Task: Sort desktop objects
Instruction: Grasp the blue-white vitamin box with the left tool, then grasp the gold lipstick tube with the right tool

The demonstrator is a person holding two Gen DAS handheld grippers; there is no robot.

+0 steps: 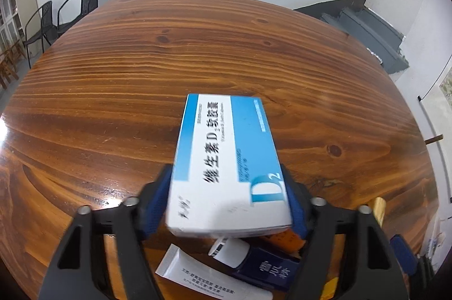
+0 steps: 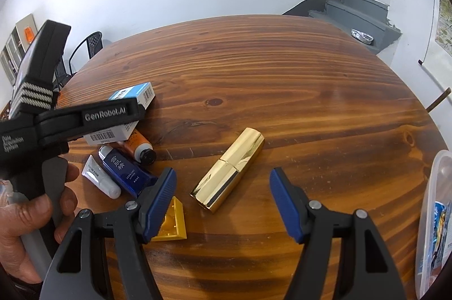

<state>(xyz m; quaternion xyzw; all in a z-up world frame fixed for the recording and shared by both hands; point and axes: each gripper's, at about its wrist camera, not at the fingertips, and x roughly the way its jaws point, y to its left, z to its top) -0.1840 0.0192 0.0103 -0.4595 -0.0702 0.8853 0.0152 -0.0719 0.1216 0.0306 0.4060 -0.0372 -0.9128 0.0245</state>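
L gripper clamped on blue/white vitamin D2 box; R gripper spread, empty.

L pads press both long sides of box, box held off wood table, pointing ~12 o'clock. Under it at 6: white tube, navy tube, orange bottle. R view: gold lipstick case lies on table btw the open jaws, tilted toward 1 o'clock, not touched; yellow block just behind left pad at 8; clear bin at 3; hand on L tool's grip at 9.

bright, even indoor light; glare sheens the wooden table at the left edge. strong fisheye bending and dark corners. the blue-and-white box is slightly motion-blurred.
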